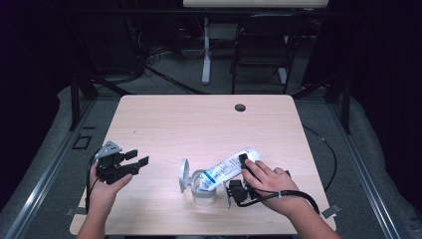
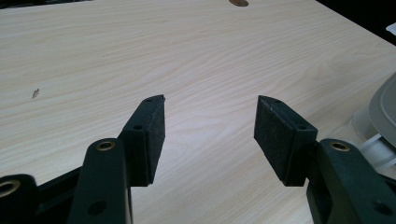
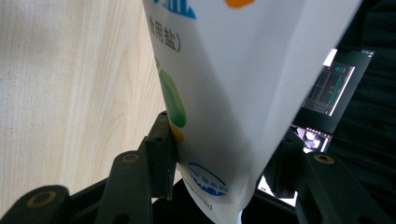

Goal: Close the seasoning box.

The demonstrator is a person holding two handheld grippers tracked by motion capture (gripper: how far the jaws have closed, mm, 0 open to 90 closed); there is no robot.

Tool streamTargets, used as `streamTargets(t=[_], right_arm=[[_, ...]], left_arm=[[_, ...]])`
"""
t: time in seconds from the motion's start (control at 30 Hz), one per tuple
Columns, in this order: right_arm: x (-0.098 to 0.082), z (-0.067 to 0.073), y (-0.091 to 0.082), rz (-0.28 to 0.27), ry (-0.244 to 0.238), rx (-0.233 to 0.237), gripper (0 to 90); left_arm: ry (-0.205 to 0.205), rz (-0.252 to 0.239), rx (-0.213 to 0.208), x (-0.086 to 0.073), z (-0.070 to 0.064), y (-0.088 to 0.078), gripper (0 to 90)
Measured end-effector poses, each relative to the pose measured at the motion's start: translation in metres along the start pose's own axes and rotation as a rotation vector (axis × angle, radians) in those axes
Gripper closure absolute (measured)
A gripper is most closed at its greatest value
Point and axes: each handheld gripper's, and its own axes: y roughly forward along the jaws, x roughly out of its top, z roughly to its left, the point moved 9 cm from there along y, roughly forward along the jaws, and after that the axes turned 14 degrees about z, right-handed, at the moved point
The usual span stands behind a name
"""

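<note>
A white and blue printed bag point(image 1: 226, 169) lies tilted, its lower end over the mouth of a clear jar point(image 1: 204, 193) near the table's front edge. The jar's round lid point(image 1: 184, 175) stands swung open to its left. My right gripper point(image 1: 245, 163) is shut on the bag's upper end, under the hand. In the right gripper view the bag point(image 3: 233, 93) runs between the jaws of the gripper point(image 3: 224, 158), and the left pad point(image 3: 161, 154) presses on it. My left gripper point(image 1: 130, 162) stands open over the table's left side, with nothing between its pads point(image 2: 210, 126).
The light wooden table point(image 1: 199, 124) has a round cable hole point(image 1: 240, 107) at the back. A black chair point(image 1: 261, 45) and a white desk leg point(image 1: 206, 50) stand behind the table. The jar's lid point(image 2: 385, 107) shows at the right edge of the left gripper view.
</note>
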Motion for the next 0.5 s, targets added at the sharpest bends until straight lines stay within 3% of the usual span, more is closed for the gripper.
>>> streamTargets(t=[0.5], right_arm=[[-0.0002,-0.0012,-0.0011,0.002,-0.012,-0.009,53.1]], left_arm=[[-0.005,0.001,-0.003,-0.0005,0.0000,0.0005,43.8]])
